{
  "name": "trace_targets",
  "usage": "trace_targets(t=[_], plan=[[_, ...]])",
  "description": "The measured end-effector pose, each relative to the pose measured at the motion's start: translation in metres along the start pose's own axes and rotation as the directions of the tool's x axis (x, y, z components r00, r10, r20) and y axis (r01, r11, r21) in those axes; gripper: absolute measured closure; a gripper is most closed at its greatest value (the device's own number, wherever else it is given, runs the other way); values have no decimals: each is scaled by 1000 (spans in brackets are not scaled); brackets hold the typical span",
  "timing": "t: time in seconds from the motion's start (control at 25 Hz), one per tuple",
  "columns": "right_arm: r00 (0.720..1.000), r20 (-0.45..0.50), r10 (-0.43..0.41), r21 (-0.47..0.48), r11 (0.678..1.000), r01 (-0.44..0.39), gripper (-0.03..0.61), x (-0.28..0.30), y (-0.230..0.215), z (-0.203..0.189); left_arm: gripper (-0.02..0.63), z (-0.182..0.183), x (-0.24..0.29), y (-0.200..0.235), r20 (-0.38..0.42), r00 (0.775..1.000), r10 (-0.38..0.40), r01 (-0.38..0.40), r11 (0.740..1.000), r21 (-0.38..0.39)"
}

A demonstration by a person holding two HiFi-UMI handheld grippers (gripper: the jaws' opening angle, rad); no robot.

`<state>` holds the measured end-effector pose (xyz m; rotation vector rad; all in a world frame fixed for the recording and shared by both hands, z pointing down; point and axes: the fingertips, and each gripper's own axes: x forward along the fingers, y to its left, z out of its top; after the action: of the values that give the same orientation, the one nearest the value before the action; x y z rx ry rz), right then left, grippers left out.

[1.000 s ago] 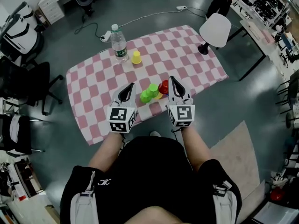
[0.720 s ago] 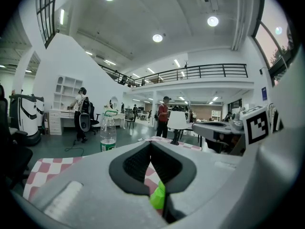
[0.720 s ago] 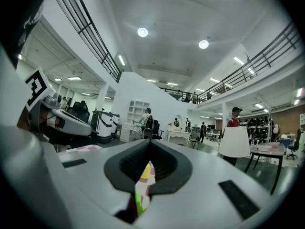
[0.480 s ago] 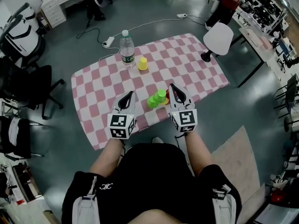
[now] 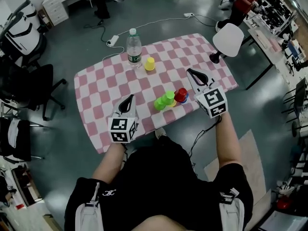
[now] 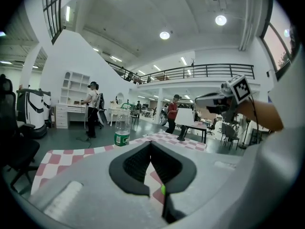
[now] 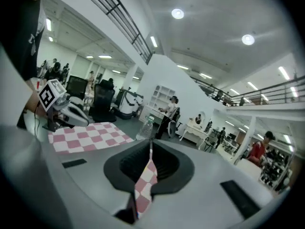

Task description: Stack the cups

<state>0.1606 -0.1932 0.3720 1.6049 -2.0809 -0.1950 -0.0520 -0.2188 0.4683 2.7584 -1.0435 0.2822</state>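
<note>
Both tools are clenched on nothing: the left tool (image 5: 128,99) over the surface's (image 5: 96,95) near edge, the right tool (image 5: 191,71) towards its right edge. Two green cups (image 5: 163,101) and a red cup (image 5: 181,95) cluster by the near edge. A yellow cup (image 5: 150,64) stands beside a bottle (image 5: 134,47) at the far edge; the bottle's green label (image 6: 121,139) is too small to read.
</note>
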Motion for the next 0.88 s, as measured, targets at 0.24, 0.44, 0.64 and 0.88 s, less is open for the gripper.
trace_targets(t=[0.24, 0.44, 0.64, 0.88], plan=[[948, -112, 298, -123, 942, -311, 367, 33, -31, 8, 598, 8, 16, 12, 15, 998, 64, -64, 998, -13], [867, -203, 455, -127, 866, -484, 325, 69, -58, -2, 598, 11, 29, 24, 6, 991, 130, -130, 991, -28], [806, -305, 508, -146, 811, -567, 314, 107, -77, -35, 598, 5, 42, 32, -31, 979, 200, -202, 979, -42], [743, -310, 593, -125, 749, -650, 313, 146, -86, -71, 598, -6, 61, 37, -76, 956, 283, -287, 956, -54]])
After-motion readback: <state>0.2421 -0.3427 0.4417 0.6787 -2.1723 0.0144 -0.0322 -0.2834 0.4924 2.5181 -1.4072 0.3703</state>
